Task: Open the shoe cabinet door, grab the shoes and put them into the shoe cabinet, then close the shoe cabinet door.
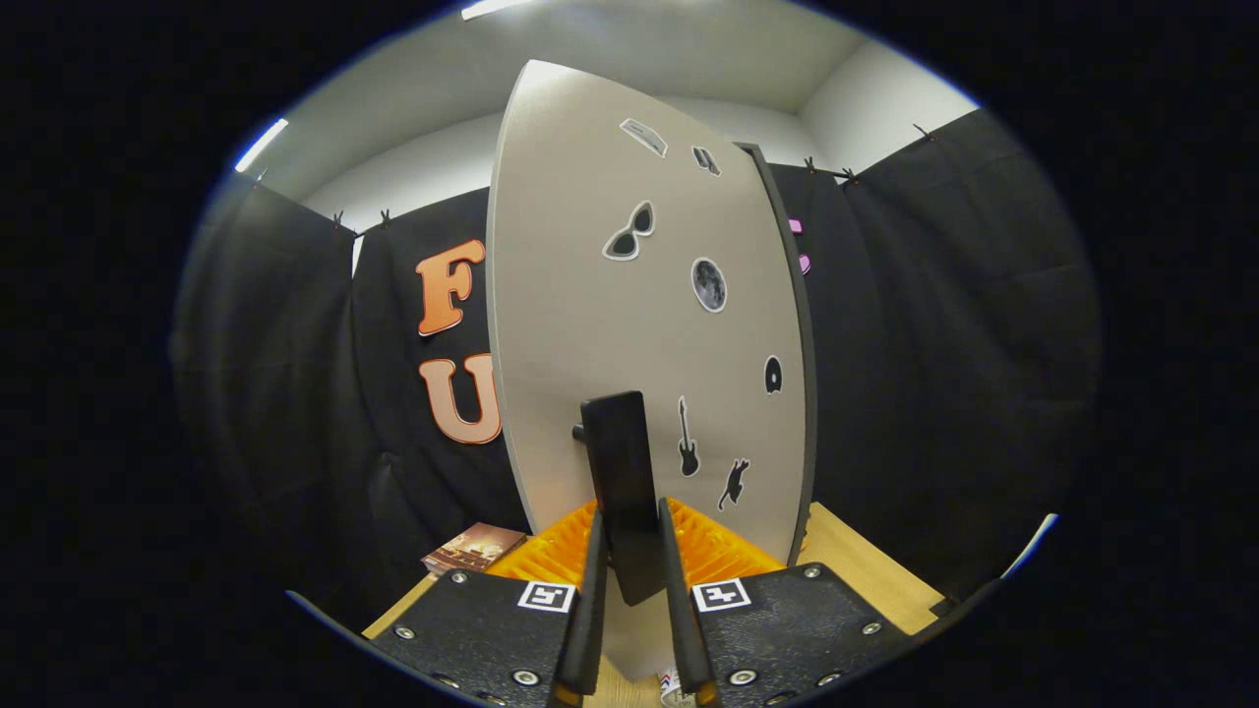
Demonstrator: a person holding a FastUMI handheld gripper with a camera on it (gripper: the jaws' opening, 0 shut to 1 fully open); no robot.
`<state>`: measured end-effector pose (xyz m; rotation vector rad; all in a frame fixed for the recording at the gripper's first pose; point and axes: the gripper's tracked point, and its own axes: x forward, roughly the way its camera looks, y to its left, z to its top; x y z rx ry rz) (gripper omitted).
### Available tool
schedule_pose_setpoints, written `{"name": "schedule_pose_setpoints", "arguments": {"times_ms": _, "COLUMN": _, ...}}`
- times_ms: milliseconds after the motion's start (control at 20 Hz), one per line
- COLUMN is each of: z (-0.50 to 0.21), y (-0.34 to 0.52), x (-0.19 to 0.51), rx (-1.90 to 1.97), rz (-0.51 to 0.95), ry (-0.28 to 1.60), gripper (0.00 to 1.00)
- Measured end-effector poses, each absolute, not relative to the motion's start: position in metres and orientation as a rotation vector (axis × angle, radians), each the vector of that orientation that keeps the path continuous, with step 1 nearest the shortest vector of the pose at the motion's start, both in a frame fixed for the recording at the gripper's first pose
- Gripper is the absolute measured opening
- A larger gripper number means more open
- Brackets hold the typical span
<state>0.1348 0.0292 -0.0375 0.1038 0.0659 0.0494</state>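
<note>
Gripper [629,551]: fingers pinched on flat black door handle [626,492].
Door: pale grey stickered cabinet panel [580,324], handle mounted on it.

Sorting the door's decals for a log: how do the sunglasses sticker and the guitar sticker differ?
The sunglasses sticker sits high on the cabinet door and lies slanted; the guitar sticker sits low, upright, right beside the black handle clamped by the hand-held gripper. Both are dark.
</note>
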Motion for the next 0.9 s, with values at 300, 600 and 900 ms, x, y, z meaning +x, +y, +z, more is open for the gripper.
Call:
{"name": "schedule_pose_setpoints", "arguments": {"times_ms": 300, "z": -0.035, "y": -0.008, "x": 0.114, "rx": 0.086, "rz": -0.031, "ry": 0.056, "gripper": 0.30}}
{"name": "schedule_pose_setpoints", "arguments": {"times_ms": 600, "z": -0.036, "y": -0.034, "x": 0.106, "rx": 0.070, "rz": -0.085, "ry": 0.054, "gripper": 0.30}}
{"name": "schedule_pose_setpoints", "arguments": {"times_ms": 900, "z": -0.036, "y": -0.058, "x": 0.101, "rx": 0.066, "rz": -0.096, "ry": 0.054, "gripper": 0.30}}
